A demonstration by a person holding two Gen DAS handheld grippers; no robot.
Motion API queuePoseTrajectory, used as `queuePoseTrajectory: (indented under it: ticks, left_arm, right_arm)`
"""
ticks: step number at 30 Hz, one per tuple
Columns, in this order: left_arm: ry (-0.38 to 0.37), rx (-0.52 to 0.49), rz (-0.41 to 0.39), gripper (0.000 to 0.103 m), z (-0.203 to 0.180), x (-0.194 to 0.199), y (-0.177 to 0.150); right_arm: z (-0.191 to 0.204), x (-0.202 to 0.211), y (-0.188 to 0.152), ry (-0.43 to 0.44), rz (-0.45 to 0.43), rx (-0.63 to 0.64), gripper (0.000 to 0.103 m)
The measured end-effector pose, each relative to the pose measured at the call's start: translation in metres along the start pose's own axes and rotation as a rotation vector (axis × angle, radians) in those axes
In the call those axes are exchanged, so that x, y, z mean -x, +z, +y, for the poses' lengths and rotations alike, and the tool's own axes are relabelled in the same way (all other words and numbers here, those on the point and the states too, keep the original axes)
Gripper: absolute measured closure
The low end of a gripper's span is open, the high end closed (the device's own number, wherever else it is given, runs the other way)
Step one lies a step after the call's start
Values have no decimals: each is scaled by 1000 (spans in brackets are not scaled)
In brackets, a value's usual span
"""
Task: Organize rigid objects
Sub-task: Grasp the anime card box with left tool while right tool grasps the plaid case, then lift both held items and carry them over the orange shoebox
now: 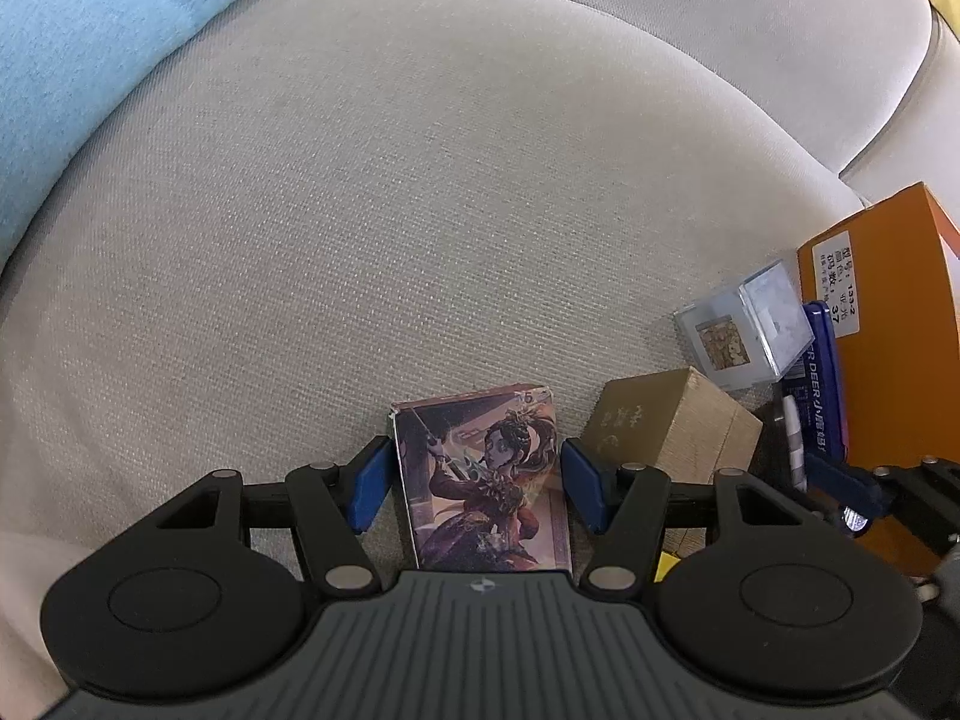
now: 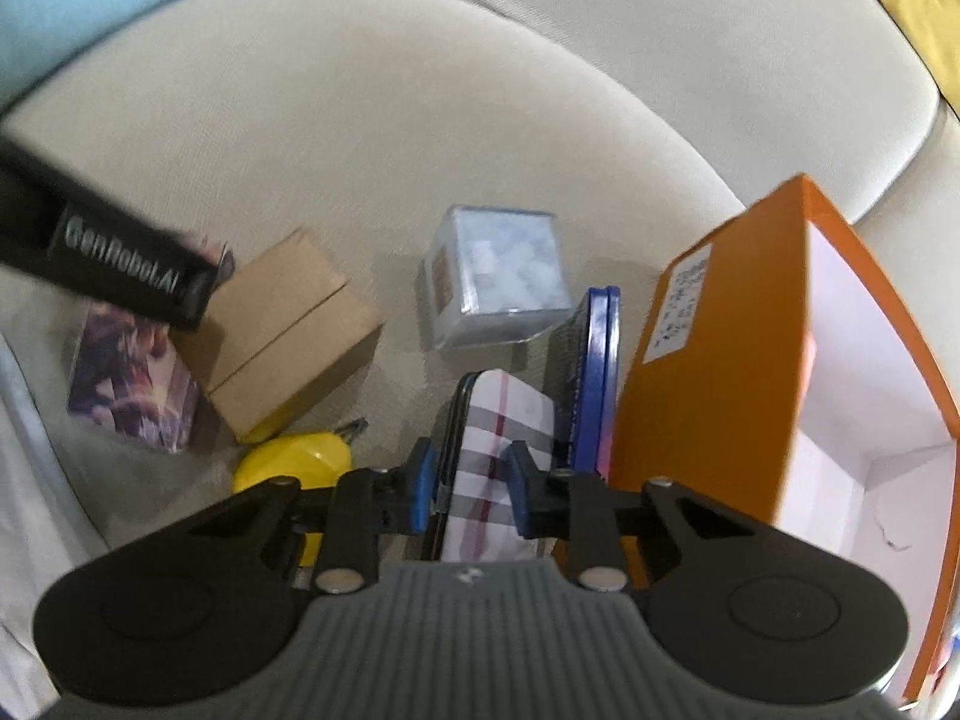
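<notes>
- Judging by how things lie, the tidying is at an early stage: the orange box (image 2: 780, 360) stands open by the sofa cushion's (image 1: 420, 180) right edge, and the white inside that shows holds nothing.
- Still loose on the cushion are a brown carton (image 2: 282, 330), a clear plastic cube (image 2: 498, 276), a flat blue tin (image 2: 600, 360) leaning against the orange box, and a yellow thing (image 2: 294, 462) near the front edge that I cannot identify.
- The left tool (image 1: 474, 486) stands wide, its blue pads flush on both long sides of an illustrated card box (image 1: 486, 480). It looks to be grasping that box, which sits upright at the cushion's front edge, just beside the brown carton.
- The right tool (image 2: 468, 486) is narrowed onto a plaid case (image 2: 498, 456) with a dark edge. The left pad meets the dark edge, the right pad lies against the plaid face, so it reads as clenched on the case.
- The case is just left of the blue tin, close to the orange box.
- Both held items have yet to go into the box, as have all the loose ones.
</notes>
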State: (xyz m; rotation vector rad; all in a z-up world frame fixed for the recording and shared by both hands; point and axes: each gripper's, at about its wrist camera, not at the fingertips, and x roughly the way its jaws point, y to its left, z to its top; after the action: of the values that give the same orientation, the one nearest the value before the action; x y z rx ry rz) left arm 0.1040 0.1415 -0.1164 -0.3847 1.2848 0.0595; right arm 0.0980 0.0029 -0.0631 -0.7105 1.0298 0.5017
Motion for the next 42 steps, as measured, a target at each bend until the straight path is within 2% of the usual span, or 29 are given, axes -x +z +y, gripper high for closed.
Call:
queuePoseTrajectory:
  ticks: [2, 5, 7, 11, 14, 15, 16, 22, 33, 38, 40, 42]
  left_arm:
    - [-4, 0, -2, 33, 3, 2, -1]
    - [-2, 0, -2, 33, 9, 9, -9]
    - [-4, 1, 0, 33, 12, 10, -10]
    - [2, 8, 9, 32, 7, 7, -7]
    - [20, -7, 17, 31, -2, 0, -4]
    - [30, -21, 19, 31, -4, -1, -4]
    - [37, -30, 19, 31, -5, -1, -5]
    - [39, -29, 8, 33, -5, 4, -7]
    - [19, -12, -133, 35, 1, 58, -30]
    - [5, -36, -213, 35, -17, 90, -23]
    - [-4, -54, -249, 35, -38, 88, -17]
    - [-23, -79, -279, 35, -50, 103, -15]
  right_arm:
    - [-11, 11, 1, 37, -22, -57, 85]
    - [-29, 27, 5, 162, -40, -167, 89]
    - [-48, 8, 8, 216, -40, -209, 89]
    - [-40, 3, 4, 201, -37, -209, 88]
    - [-32, 7, 3, 168, -38, -157, 82]
    - [-35, -10, 11, 154, -33, -139, 81]
    - [-37, -20, 5, 145, -27, -131, 81]
    - [-35, -36, 10, 162, -23, -139, 82]
    - [-41, -8, -6, 162, -134, -129, 85]
    - [-48, 17, -8, 176, -204, -130, 85]
    - [-48, 21, -2, 183, -237, -126, 85]
    - [-53, 33, -1, 196, -273, -131, 85]
